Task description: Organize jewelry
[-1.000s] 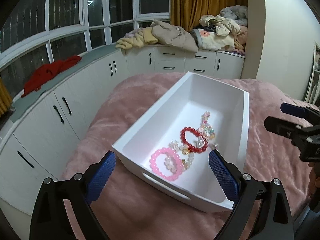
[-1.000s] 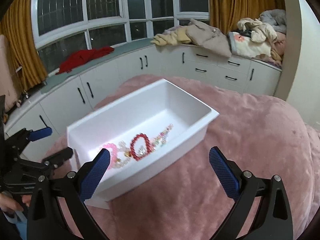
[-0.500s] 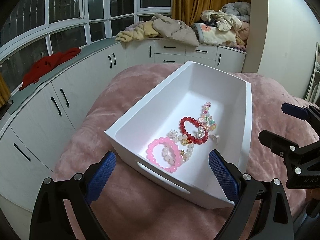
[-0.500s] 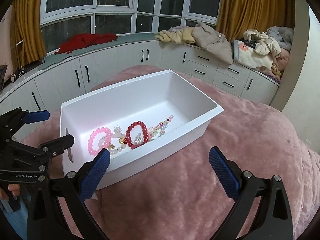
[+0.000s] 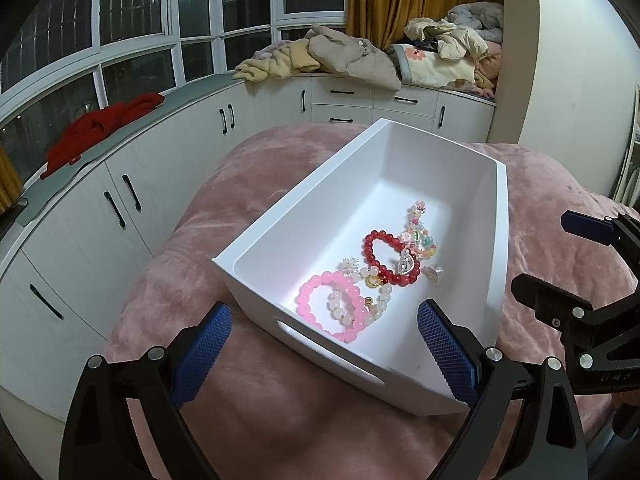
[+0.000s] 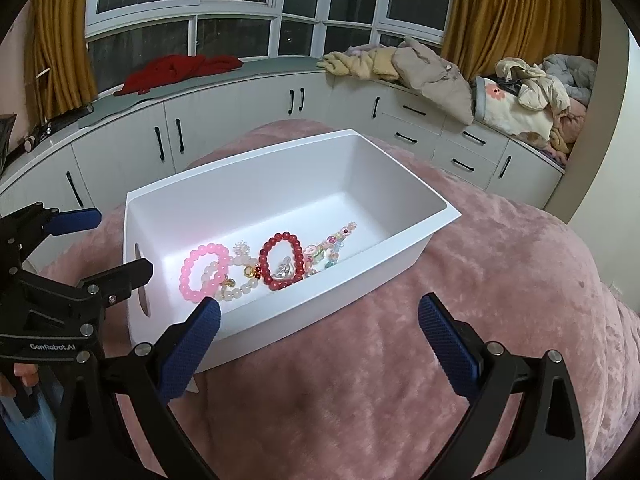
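A white bin (image 5: pixel 280 248) sits on the pink blanket (image 5: pixel 280 420), holding a pink bracelet (image 5: pixel 320 312), a red one (image 5: pixel 376 256) and pastel beads (image 5: pixel 420 236). The left gripper (image 5: pixel 324 344) hangs wide apart before it; the right gripper (image 5: pixel 560 256) is alongside.

Black angular gripper (image 6: pixel 319 340) frames, blue textured pads (image 6: pixel 192 346), silver screws, white "GenRobot.AI" lettering.

White bin (image 5: pixel 494 240) on pink blanket; pink bracelet (image 5: pixel 334 306), red bracelet (image 5: pixel 390 256), pastel bead strand (image 5: pixel 420 232) clustered inside.
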`<state>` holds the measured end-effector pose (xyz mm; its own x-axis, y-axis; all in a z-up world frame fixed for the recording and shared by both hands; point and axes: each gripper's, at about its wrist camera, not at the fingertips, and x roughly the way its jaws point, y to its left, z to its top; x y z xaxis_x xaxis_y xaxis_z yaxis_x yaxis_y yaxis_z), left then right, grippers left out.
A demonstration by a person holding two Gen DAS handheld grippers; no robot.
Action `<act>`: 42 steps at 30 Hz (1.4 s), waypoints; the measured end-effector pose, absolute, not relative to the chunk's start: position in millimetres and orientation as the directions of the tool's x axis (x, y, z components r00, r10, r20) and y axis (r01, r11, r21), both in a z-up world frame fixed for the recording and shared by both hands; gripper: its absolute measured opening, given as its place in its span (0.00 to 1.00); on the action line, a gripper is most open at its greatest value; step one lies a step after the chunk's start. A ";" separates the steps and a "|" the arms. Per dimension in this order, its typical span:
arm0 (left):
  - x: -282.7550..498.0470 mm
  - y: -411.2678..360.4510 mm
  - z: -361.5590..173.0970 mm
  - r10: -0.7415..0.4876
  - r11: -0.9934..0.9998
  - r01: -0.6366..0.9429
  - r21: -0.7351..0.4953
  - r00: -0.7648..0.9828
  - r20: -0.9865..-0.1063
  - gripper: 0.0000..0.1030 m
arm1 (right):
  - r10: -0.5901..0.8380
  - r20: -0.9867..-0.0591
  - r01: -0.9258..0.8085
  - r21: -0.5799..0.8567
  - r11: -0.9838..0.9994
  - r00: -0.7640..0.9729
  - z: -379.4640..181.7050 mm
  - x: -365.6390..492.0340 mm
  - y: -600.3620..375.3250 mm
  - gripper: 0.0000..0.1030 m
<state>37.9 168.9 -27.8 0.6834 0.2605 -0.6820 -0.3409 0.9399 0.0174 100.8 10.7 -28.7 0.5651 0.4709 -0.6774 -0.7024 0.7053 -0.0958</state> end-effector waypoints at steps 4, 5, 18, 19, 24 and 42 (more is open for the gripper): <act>36.9 168.4 -26.9 0.261 0.940 -0.341 0.017 0.684 -0.682 0.92 | 0.471 -0.677 -0.702 -0.094 0.706 0.565 -28.5 100.9 9.9 0.95; 37.0 168.3 -27.1 0.259 0.940 -0.340 0.017 0.683 -0.683 0.92 | 0.471 -0.677 -0.701 -0.093 0.707 0.565 -28.5 100.8 9.8 0.95; 36.1 165.1 -27.5 0.255 0.942 -0.334 0.019 0.681 -0.687 0.92 | 0.468 -0.684 -0.701 -0.089 0.707 0.559 -29.3 102.7 10.6 0.95; 36.3 165.4 -27.5 0.255 0.942 -0.334 0.020 0.680 -0.687 0.92 | 0.469 -0.685 -0.702 -0.088 0.707 0.558 -30.1 102.9 10.6 0.95; 35.8 165.1 -27.5 0.256 0.942 -0.335 0.021 0.679 -0.688 0.92 | 0.469 -0.686 -0.702 -0.086 0.707 0.556 -31.6 102.8 11.1 0.95; 33.9 162.6 -26.6 0.223 0.954 -0.300 0.007 0.694 -0.684 0.92 | 0.470 -0.691 -0.701 -0.073 0.710 0.549 -37.1 102.9 9.1 0.95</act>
